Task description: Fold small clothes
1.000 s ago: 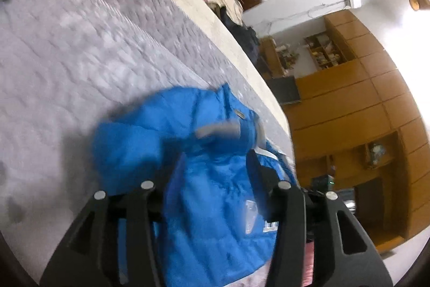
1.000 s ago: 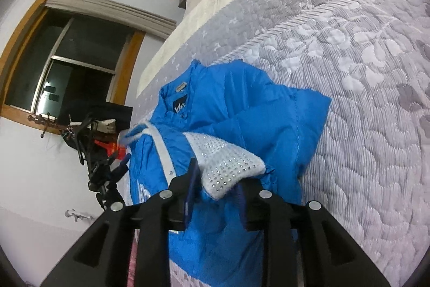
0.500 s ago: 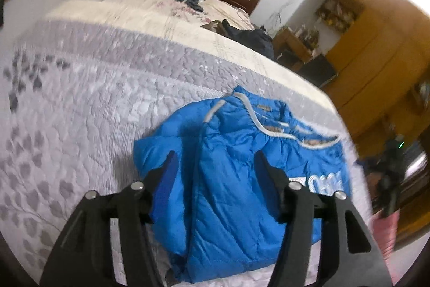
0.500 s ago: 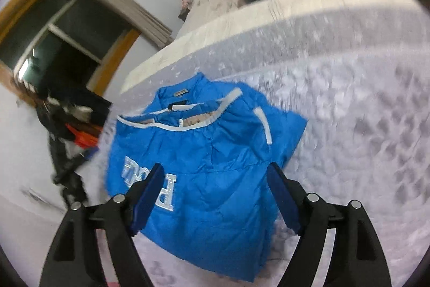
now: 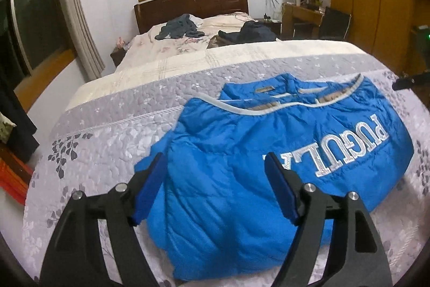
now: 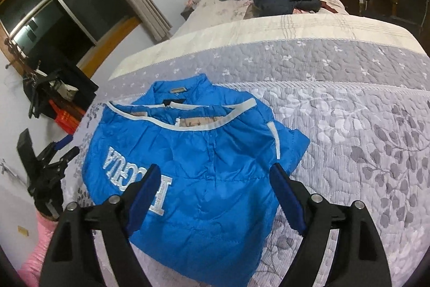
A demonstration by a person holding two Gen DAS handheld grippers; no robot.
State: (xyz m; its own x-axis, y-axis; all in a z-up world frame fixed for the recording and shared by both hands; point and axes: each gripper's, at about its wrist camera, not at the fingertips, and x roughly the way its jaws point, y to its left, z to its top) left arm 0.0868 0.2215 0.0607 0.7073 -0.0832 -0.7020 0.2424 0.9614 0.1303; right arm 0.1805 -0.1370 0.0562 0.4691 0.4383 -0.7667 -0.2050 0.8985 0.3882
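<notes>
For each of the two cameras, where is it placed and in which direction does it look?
Left wrist: sits on the left tongs, above the bed's near end, facing over the blue jacket toward the headboard; only its own open fingers show.
Right wrist: sits on the right tongs, facing the same way from further right; its open fingers show, plus the left tongs at the left edge.
Shared: the jacket, the grey quilt, dark clothes near the headboard.
</notes>
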